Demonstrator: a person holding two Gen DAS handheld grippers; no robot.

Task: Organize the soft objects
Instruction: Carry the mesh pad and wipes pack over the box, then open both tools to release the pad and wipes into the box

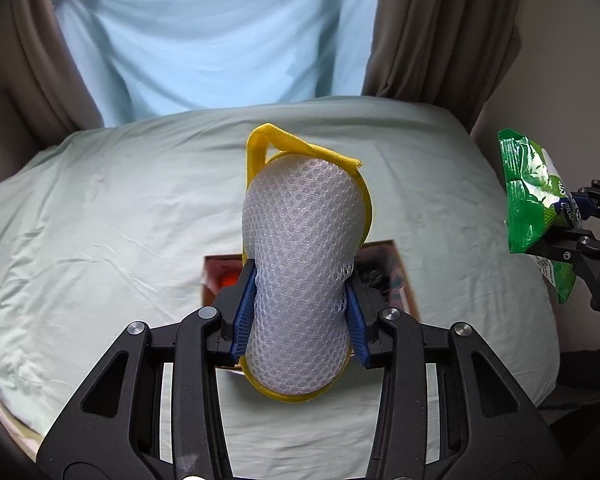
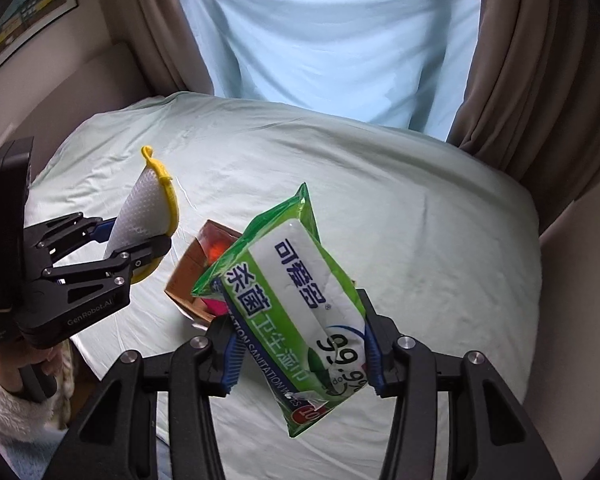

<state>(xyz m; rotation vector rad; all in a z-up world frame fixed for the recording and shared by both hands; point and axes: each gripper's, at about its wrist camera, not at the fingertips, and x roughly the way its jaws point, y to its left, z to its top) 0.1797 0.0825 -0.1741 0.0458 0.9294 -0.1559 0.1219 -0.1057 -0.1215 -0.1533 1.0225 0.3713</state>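
My left gripper (image 1: 300, 312) is shut on a white mesh sponge with a yellow rim and loop (image 1: 300, 240), held upright above the bed. It also shows in the right wrist view (image 2: 146, 208), at the left. My right gripper (image 2: 300, 352) is shut on a green and white pack of wet wipes (image 2: 292, 300), held tilted above the bed. The pack also shows at the right edge of the left wrist view (image 1: 536, 208). An open cardboard box (image 2: 188, 268) lies on the bed below both, partly hidden; something red shows inside it.
The bed (image 1: 100, 220) has a pale green sheet. A light blue cloth (image 1: 212, 32) hangs behind it between brown curtains (image 1: 440, 32). A framed picture (image 2: 24, 12) hangs on the left wall. The box also shows in the left wrist view (image 1: 396, 276).
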